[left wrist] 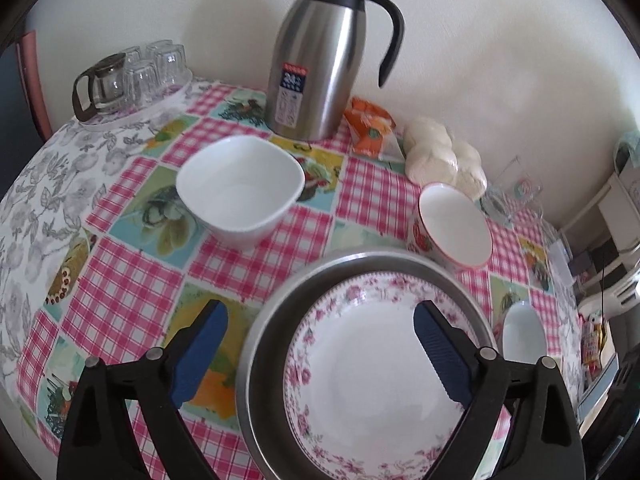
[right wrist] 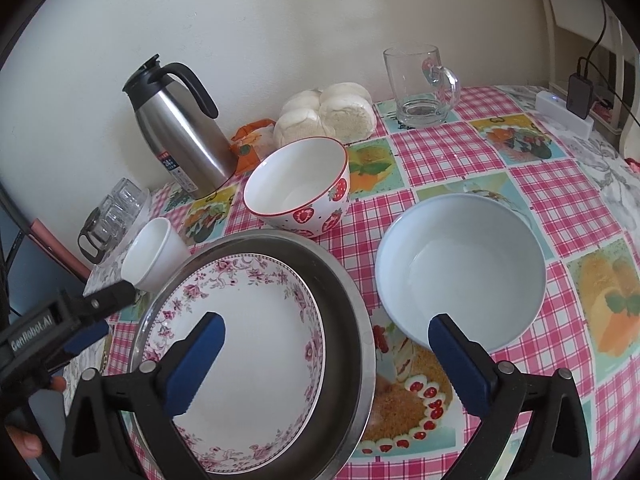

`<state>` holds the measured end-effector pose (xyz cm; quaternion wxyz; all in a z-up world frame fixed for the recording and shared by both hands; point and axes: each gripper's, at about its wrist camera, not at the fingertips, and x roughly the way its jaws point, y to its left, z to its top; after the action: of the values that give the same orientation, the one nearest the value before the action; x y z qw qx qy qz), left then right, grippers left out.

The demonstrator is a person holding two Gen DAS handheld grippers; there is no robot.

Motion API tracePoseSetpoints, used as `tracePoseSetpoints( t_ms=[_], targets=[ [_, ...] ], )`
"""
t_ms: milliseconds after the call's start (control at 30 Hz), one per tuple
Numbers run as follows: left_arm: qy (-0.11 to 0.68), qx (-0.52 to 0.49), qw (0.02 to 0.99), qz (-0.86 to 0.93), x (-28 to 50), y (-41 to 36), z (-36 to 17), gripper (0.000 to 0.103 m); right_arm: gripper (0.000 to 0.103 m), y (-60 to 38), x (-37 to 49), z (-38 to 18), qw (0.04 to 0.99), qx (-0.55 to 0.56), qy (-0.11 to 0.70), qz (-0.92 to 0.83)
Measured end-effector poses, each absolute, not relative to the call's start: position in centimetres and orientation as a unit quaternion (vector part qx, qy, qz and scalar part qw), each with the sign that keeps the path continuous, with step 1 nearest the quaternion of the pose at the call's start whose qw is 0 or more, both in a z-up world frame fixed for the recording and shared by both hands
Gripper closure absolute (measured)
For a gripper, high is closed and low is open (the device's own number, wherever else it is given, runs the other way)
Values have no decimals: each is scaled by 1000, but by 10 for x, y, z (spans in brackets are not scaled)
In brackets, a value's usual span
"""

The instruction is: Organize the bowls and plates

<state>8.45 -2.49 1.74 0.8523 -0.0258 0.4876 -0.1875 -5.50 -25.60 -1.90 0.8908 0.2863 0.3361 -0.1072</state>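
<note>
1. Two grippers nearest the cameras, both with jaws spread wide and nothing pinched. Left gripper (left wrist: 320, 350) hangs over the left rim of the tray, one blue finger over the tablecloth, the other over the plate. Right gripper (right wrist: 326, 364) straddles the tray's right rim, one finger over the plate, the other near the pale blue bowl.
2. Floral plate (right wrist: 244, 360) lies flat, face up, inside the round metal tray (right wrist: 348, 312); it sits off-centre, toward the tray's left side in the right wrist view. Round, so no long axis.
3. Tray rests flat on the checked tablecloth (right wrist: 560, 200).
4. Pale blue bowl (right wrist: 460, 268) upright, mouth up, just right of the tray, apart from it.
5. Strawberry bowl (right wrist: 298, 188) upright, mouth up, just behind the tray's far rim.
6. Square white bowl (left wrist: 240, 188) upright, mouth up, behind-left of the tray in the left wrist view, apart from it.
7. Steel thermos jug (left wrist: 324, 52) upright near the wall, handle to the right in the left wrist view.
8. Bagged white buns (right wrist: 328, 114) and an orange packet (left wrist: 368, 124) beside the jug.
9. Glass mug (right wrist: 420, 84) upright at the far right, handle right.
10. Upturned glasses with a small glass pot (left wrist: 132, 76) on a tray, far left.
</note>
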Motion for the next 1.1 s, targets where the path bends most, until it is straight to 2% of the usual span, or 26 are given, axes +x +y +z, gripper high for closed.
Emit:
tracePoseSetpoints(
  t_ms=[67, 467, 867, 1100],
  targets=[
    [479, -36, 857, -184, 89, -21, 23, 3, 0, -256, -55, -19, 889, 291, 337, -107],
    [397, -132, 885, -204, 121, -3, 45, 3, 0, -266, -56, 2, 891, 313, 298, -139],
    [378, -116, 902, -175, 162, -11, 45, 3, 0, -263, -11, 46, 895, 271, 322, -149],
    [382, -119, 903, -158, 182, -2, 43, 3, 0, -256, 13, 37, 895, 253, 344, -130]
  ],
)
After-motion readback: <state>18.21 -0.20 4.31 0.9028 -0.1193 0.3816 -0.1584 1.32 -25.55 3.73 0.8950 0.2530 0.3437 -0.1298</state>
